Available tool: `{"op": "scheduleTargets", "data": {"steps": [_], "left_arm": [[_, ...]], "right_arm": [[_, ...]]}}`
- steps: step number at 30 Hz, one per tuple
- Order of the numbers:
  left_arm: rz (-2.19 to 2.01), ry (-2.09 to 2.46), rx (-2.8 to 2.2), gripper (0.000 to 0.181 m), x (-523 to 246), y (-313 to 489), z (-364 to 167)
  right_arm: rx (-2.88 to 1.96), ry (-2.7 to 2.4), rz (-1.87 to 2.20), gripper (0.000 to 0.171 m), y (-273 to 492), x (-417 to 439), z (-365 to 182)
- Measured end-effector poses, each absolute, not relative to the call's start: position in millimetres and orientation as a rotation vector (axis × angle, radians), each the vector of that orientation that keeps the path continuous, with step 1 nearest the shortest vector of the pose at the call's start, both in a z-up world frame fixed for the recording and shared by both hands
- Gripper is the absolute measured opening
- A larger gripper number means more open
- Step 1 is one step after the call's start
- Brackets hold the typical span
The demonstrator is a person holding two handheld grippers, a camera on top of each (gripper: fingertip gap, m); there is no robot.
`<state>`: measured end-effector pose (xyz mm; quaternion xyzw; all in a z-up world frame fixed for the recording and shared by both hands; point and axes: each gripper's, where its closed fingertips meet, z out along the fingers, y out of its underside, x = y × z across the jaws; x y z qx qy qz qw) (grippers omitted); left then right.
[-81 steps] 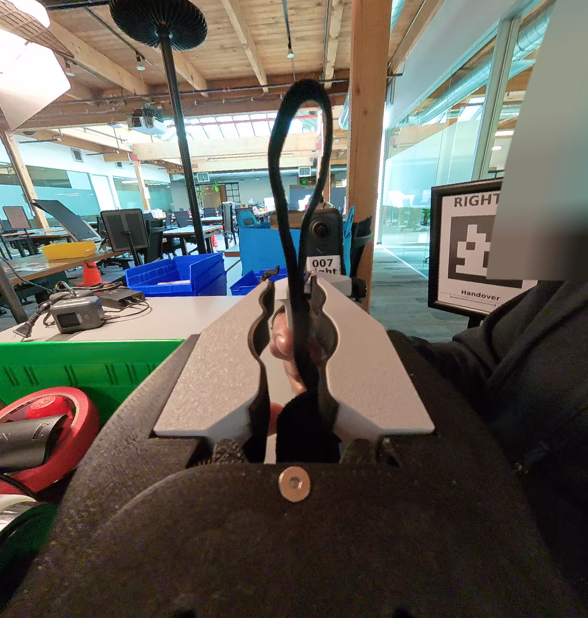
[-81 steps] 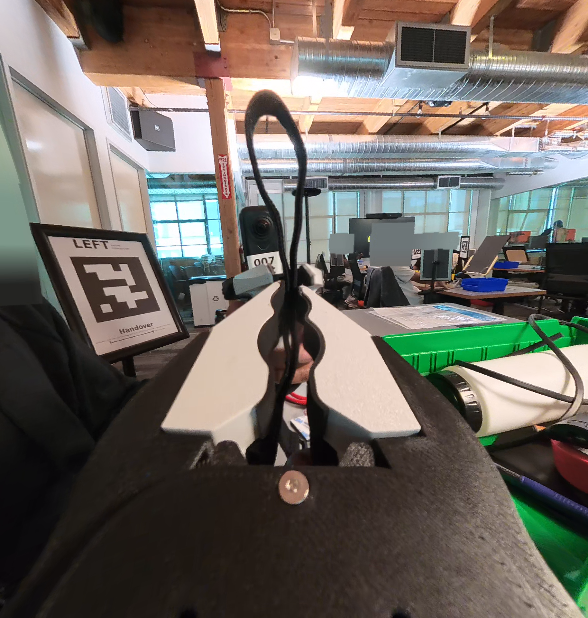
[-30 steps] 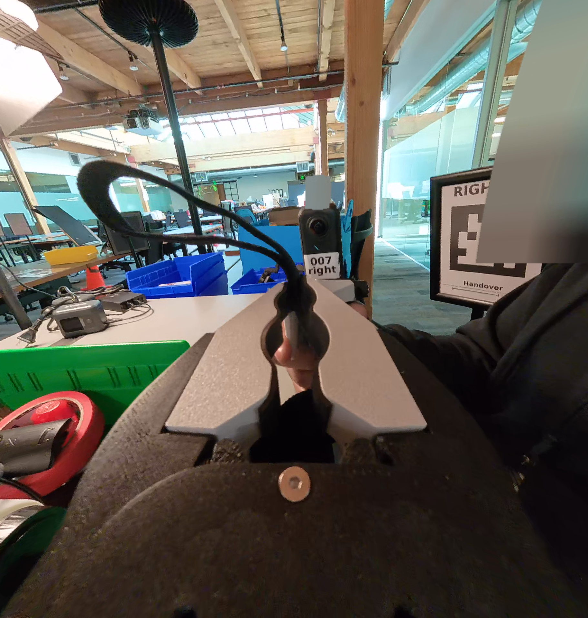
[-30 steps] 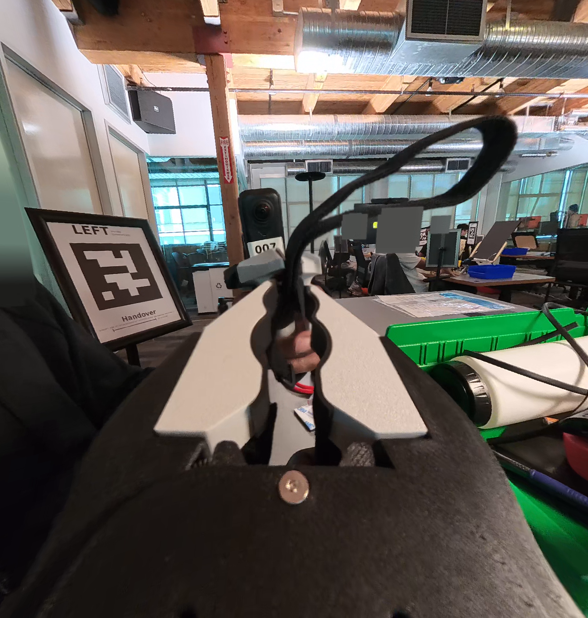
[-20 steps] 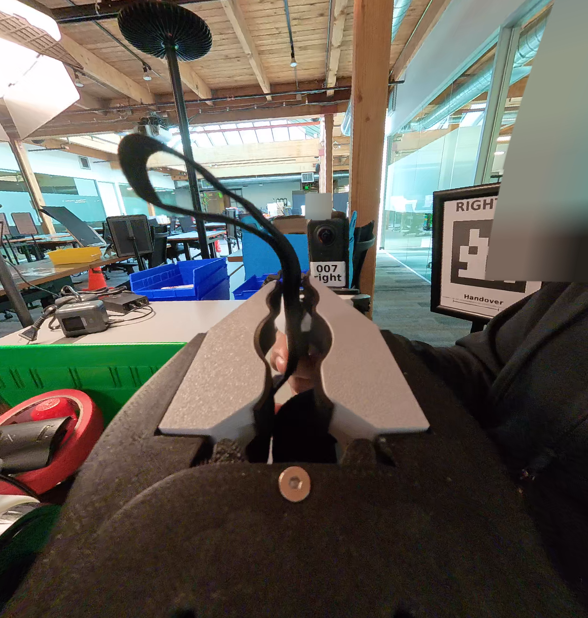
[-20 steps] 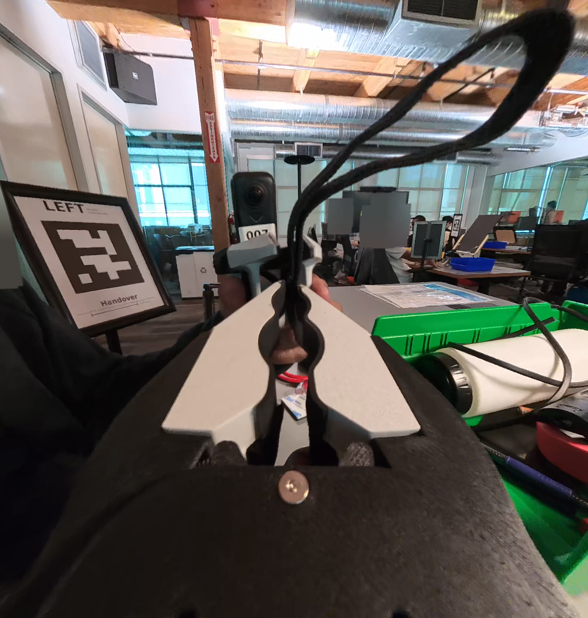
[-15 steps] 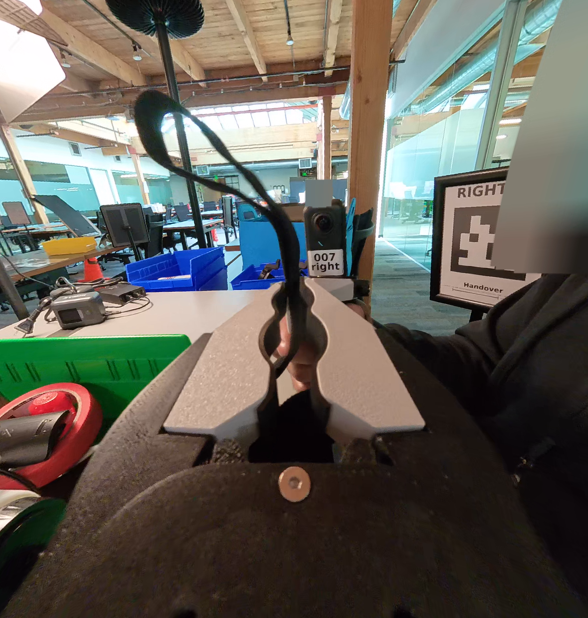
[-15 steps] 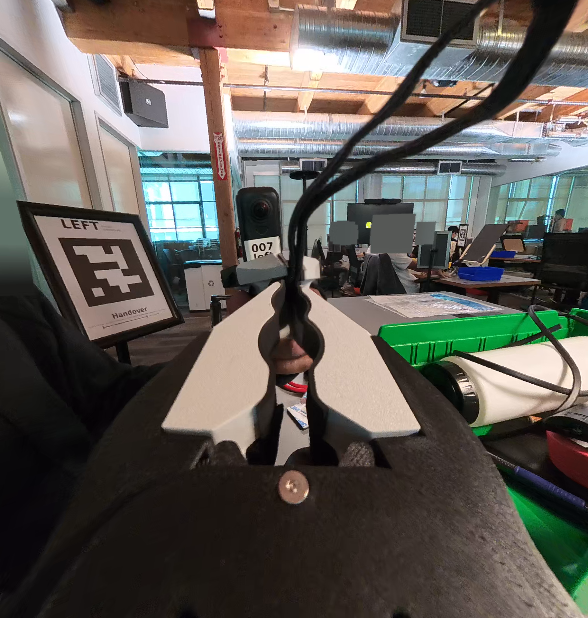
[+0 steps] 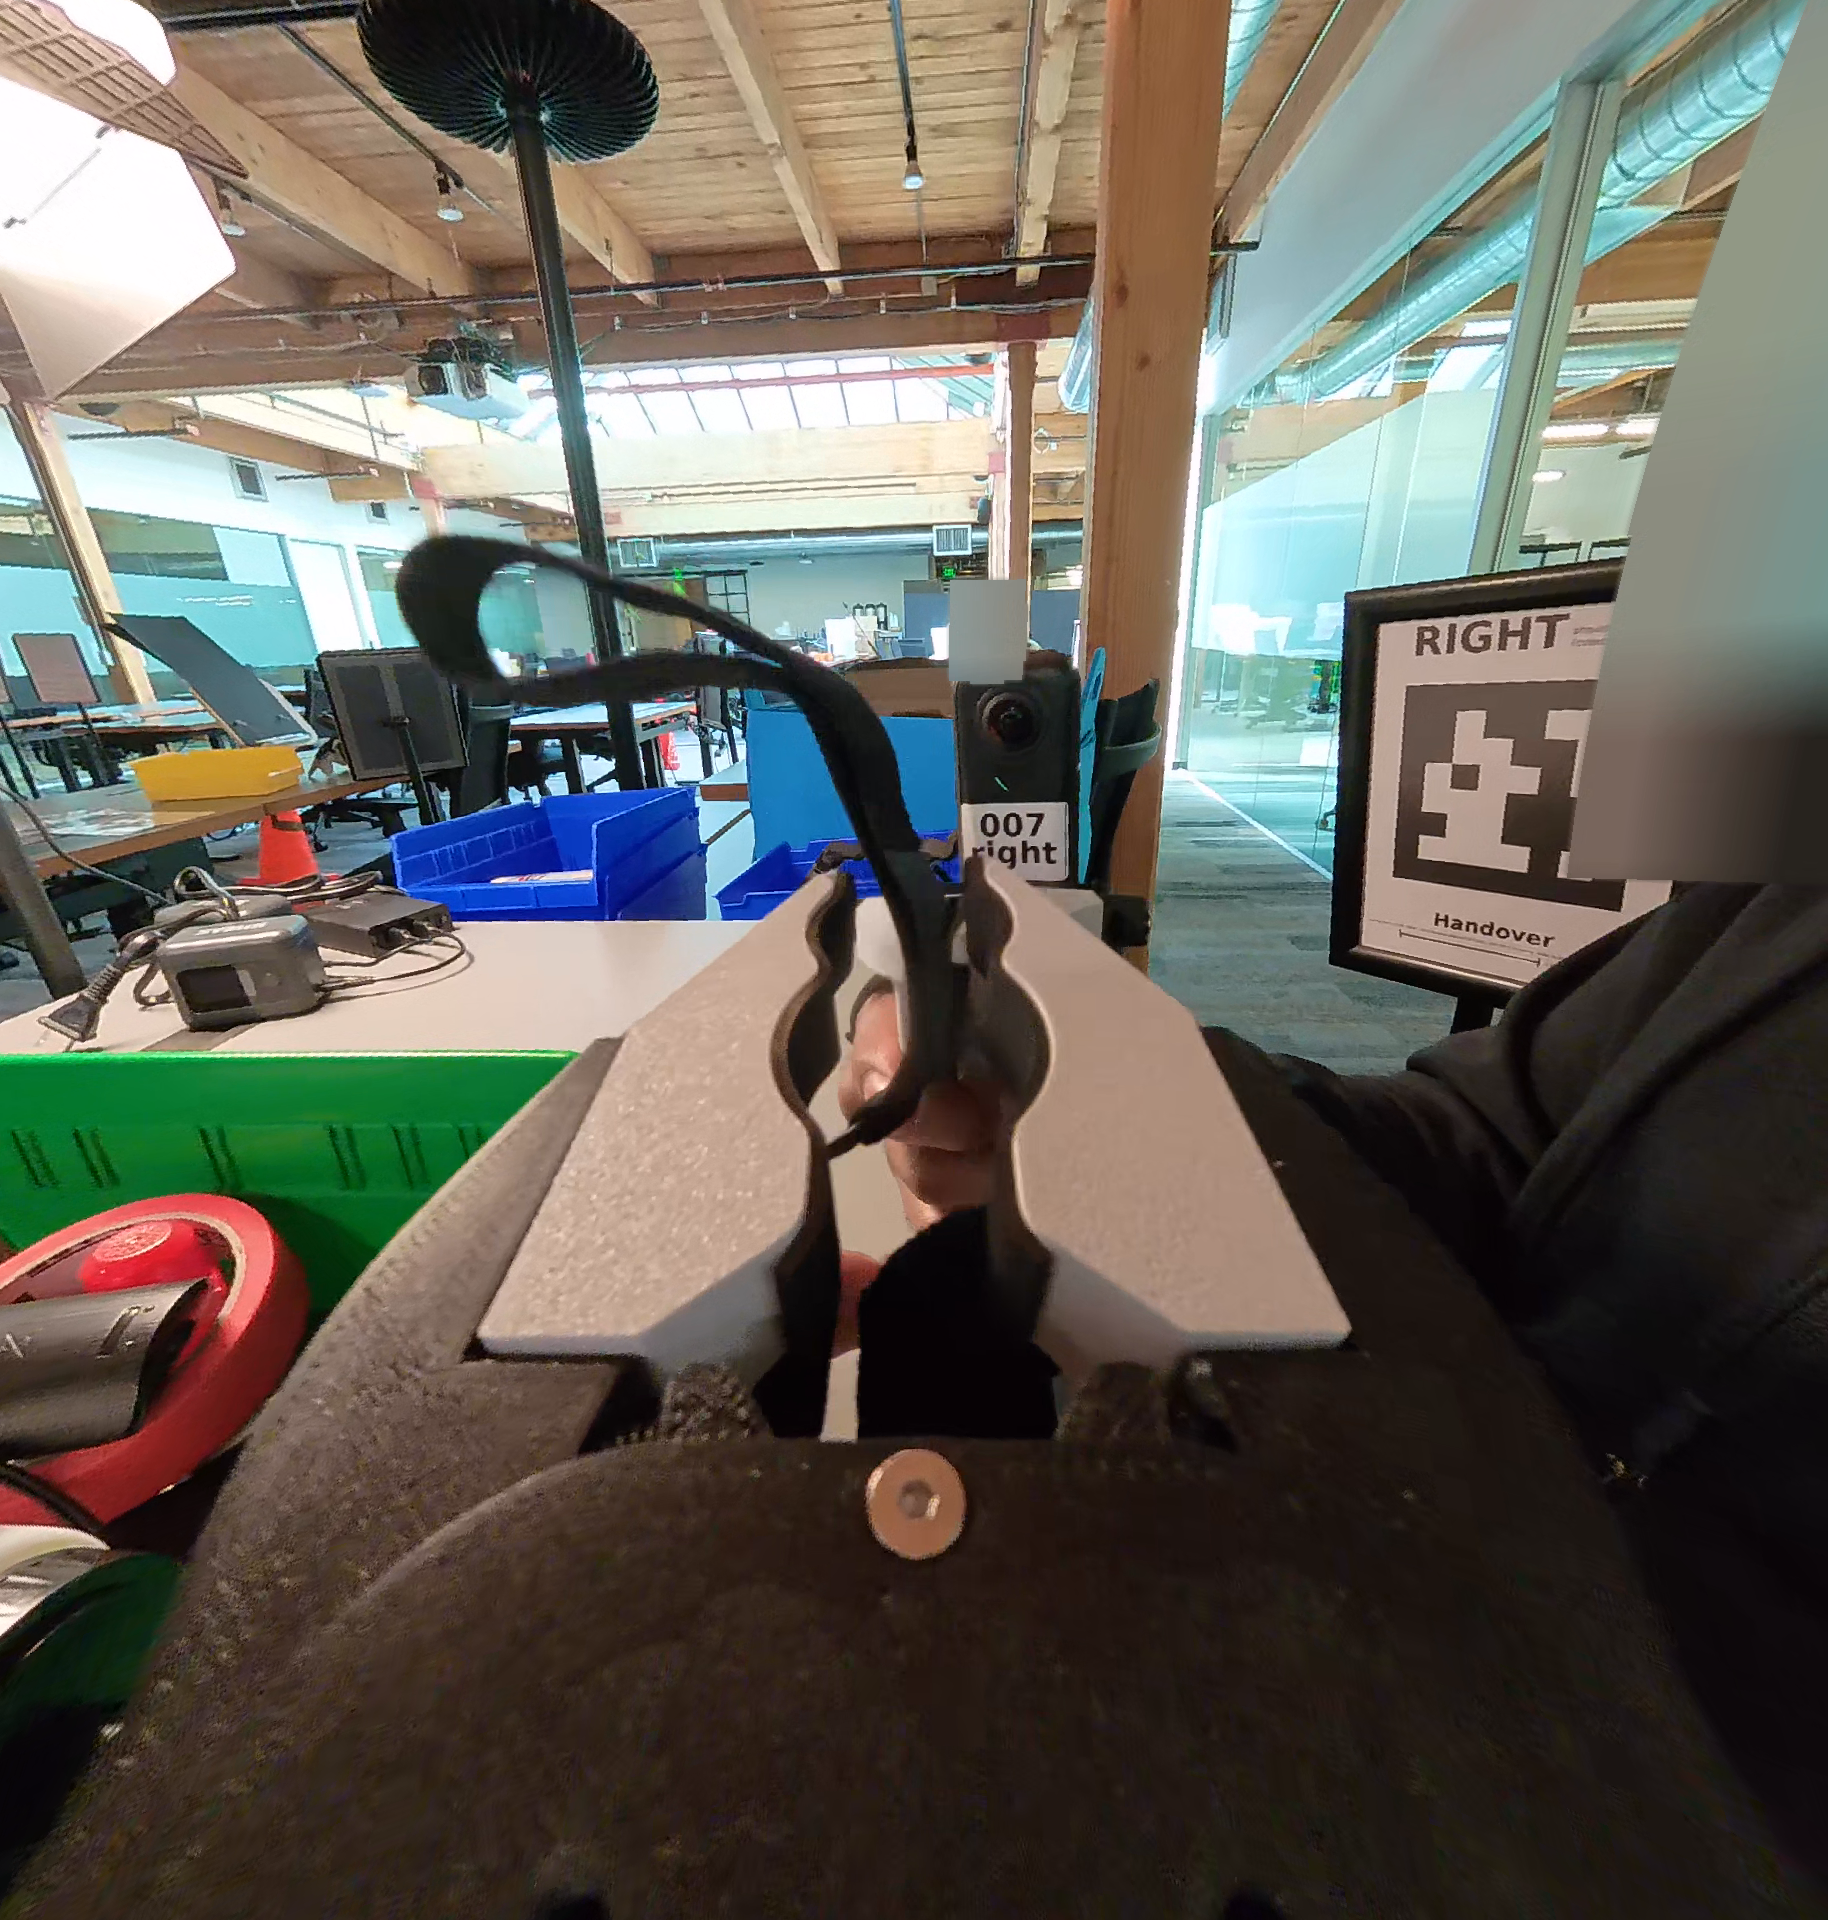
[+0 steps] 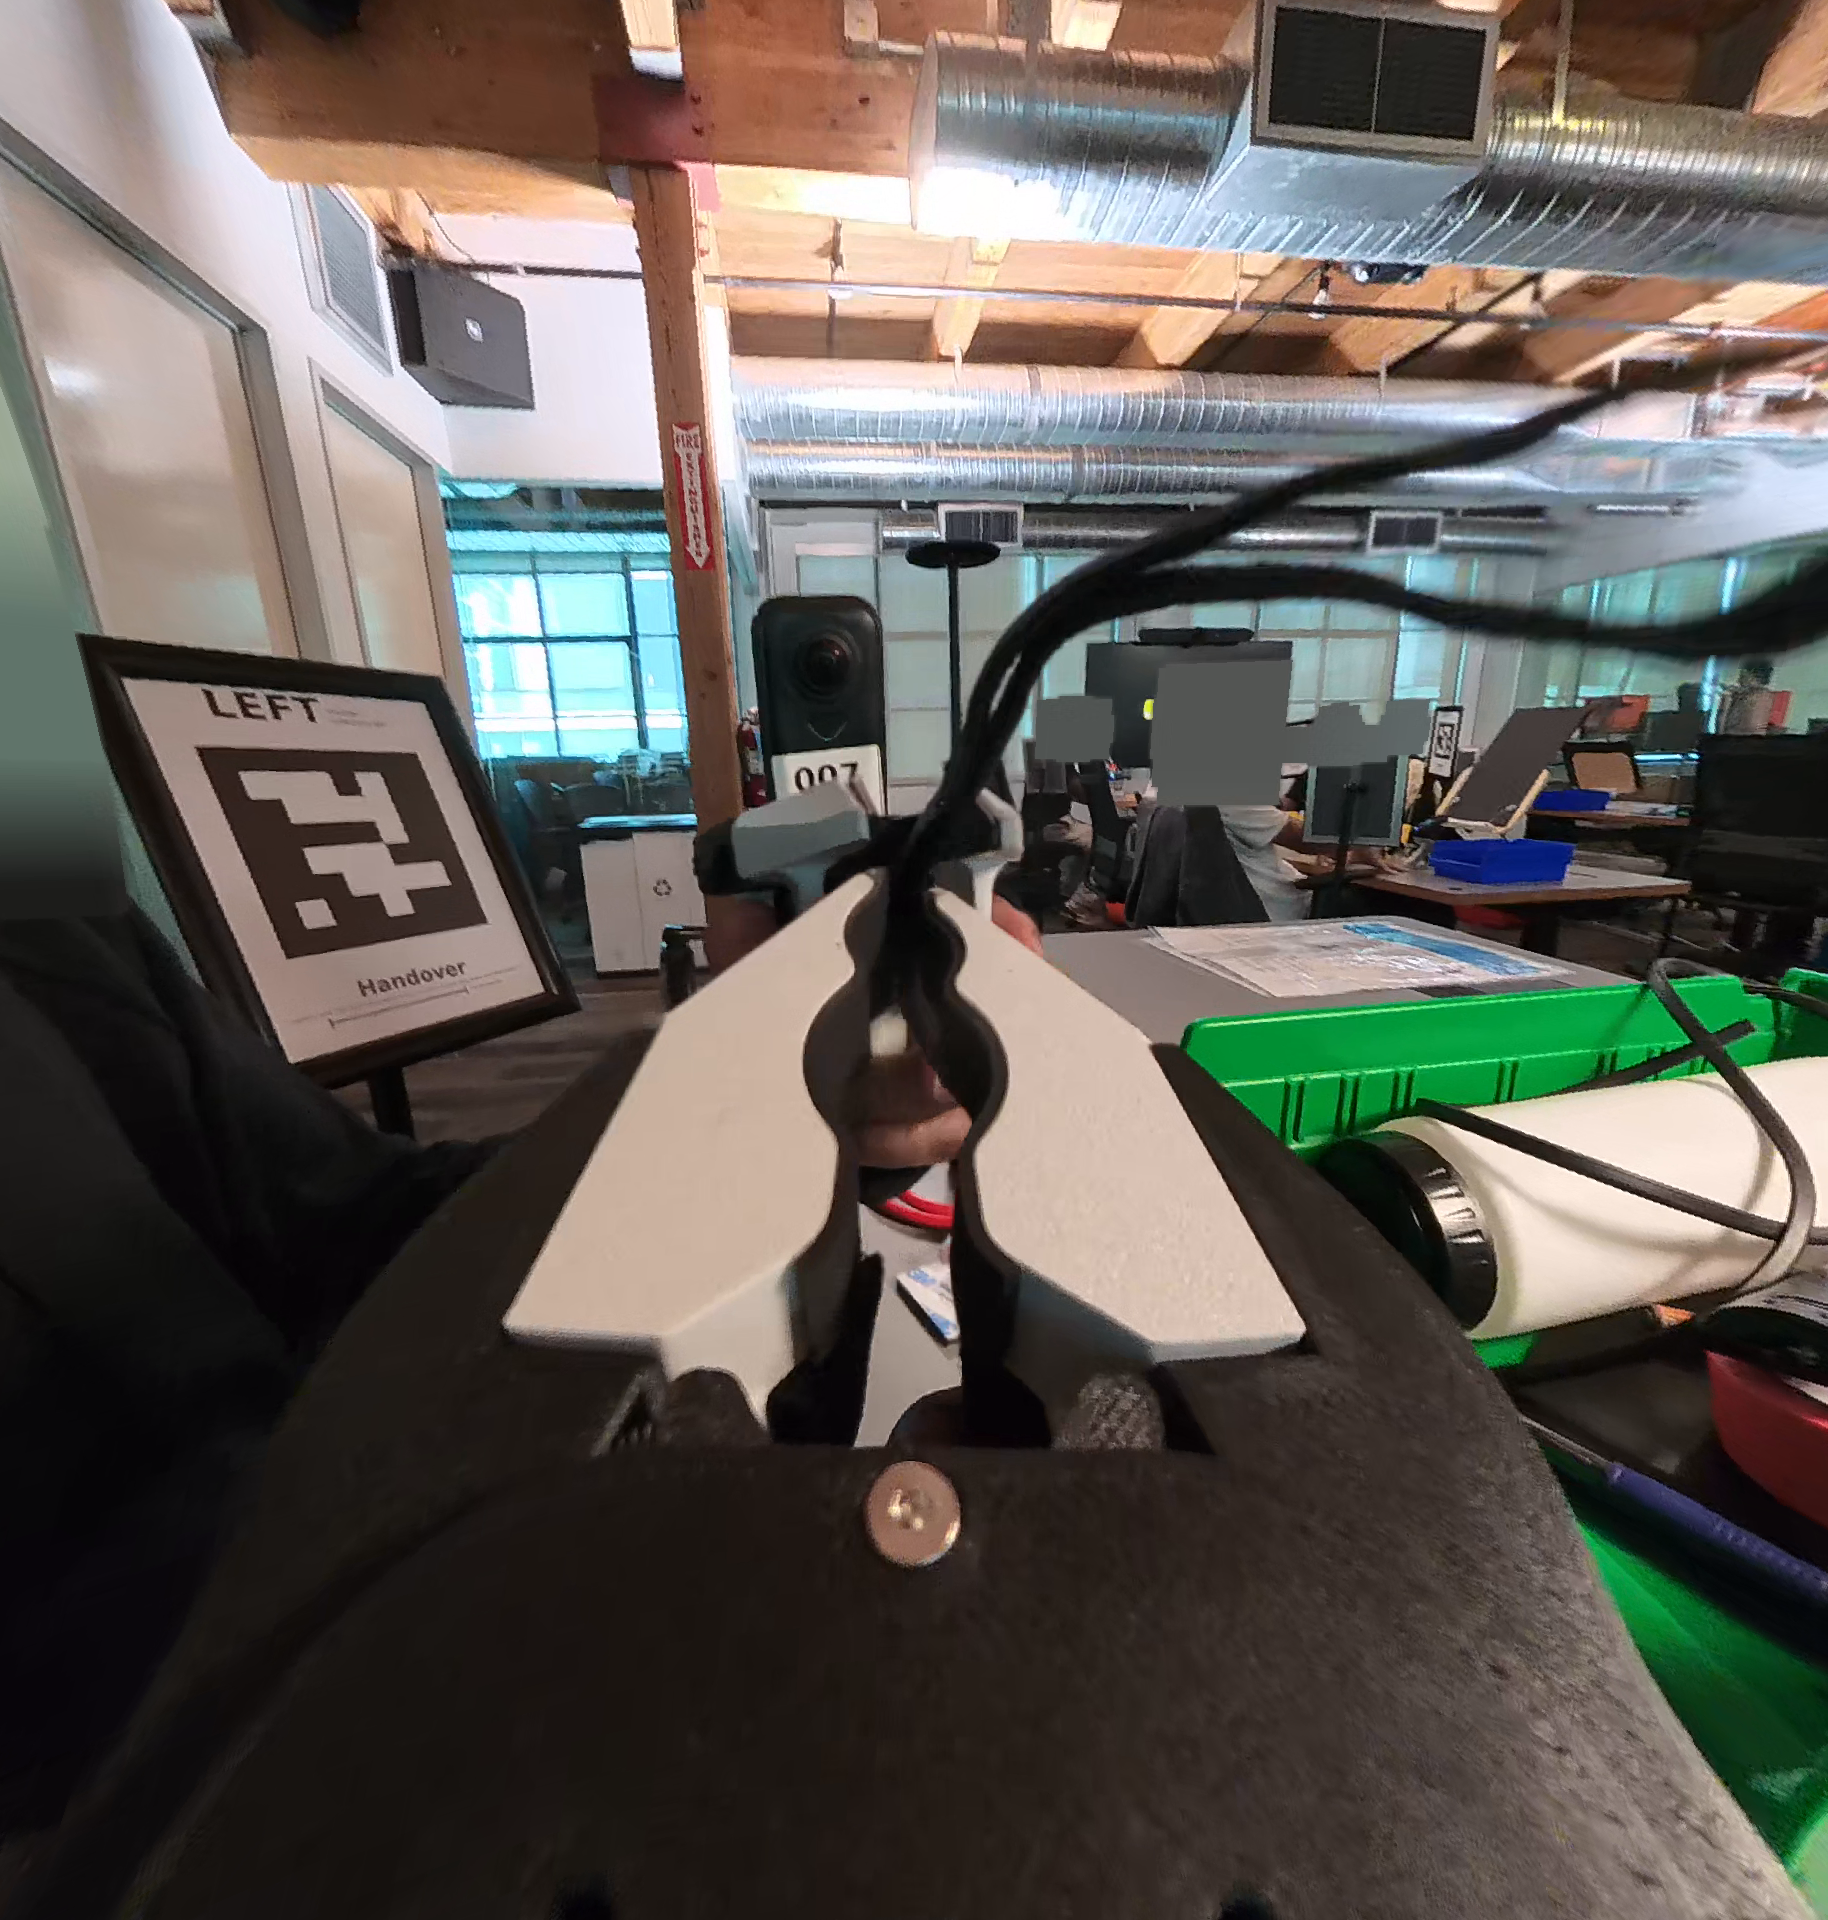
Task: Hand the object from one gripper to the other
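The black strap (image 9: 868, 800) hangs in the air between your two grippers, its loop flopped out over the green bin (image 9: 214, 1122). Your right gripper (image 10: 905, 914) has its jaws pinched tight on the strap. Your left gripper (image 9: 905, 904) has its jaws parted a little, the strap lying against one finger, not clamped.

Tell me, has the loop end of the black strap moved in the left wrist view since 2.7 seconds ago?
Yes. The black strap stood upright beside the wooden post; its loop has swung down and left, past the black lamp pole.
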<state>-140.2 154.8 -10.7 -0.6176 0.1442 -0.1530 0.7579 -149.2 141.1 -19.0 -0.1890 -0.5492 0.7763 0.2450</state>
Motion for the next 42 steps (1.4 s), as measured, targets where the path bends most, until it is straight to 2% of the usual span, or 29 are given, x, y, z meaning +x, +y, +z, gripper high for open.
{"op": "scheduleTargets", "data": {"steps": [5, 8, 10, 14, 16, 18, 24, 32, 36, 42], "left_arm": [[-0.326, 0.341, -1.341, 0.008, -137.8, 153.4, -10.7], [-0.319, 0.313, -1.323, 0.007, -143.1, 152.8, -6.9], [-0.324, 0.298, -1.307, 0.007, -145.7, 151.5, -3.8], [-0.310, 0.316, -1.309, 0.007, -142.9, 152.1, -4.8], [-0.305, 0.334, -1.324, 0.007, -139.6, 153.3, -7.8], [-0.303, 0.337, -1.329, 0.007, -138.9, 154.1, -9.1], [-0.331, 0.302, -1.345, 0.019, -142.9, 154.5, -10.3], [-0.348, 0.377, -1.388, 0.006, -130.2, 155.4, -19.4], [-0.333, 0.335, -1.360, 0.004, -138.1, 155.3, -13.4], [-0.332, 0.321, -1.370, 0.005, -139.7, 156.8, -14.6]], "right_arm": [[-0.503, -1.456, 2.169, 0.007, 144.3, -145.2, -12.7], [-0.533, -1.451, 2.199, 0.028, 145.2, -147.3, -12.7], [-0.539, -1.467, 2.203, 0.030, 143.6, -147.8, -14.3], [-0.557, -1.495, 2.182, 0.026, 141.2, -150.6, -18.5], [-0.537, -1.487, 2.194, 0.012, 141.8, -148.1, -16.8], [-0.527, -1.493, 2.174, 0.006, 141.9, -147.9, -17.4], [-0.536, -1.442, 2.178, 0.005, 149.2, -148.4, -12.5], [-0.529, -1.377, 2.256, 0.008, 155.4, -144.2, -4.3], [-0.556, -1.406, 2.268, 0.023, 152.0, -146.9, -7.9], [-0.570, -1.478, 2.186, 0.006, 145.7, -152.1, -18.0]]}}
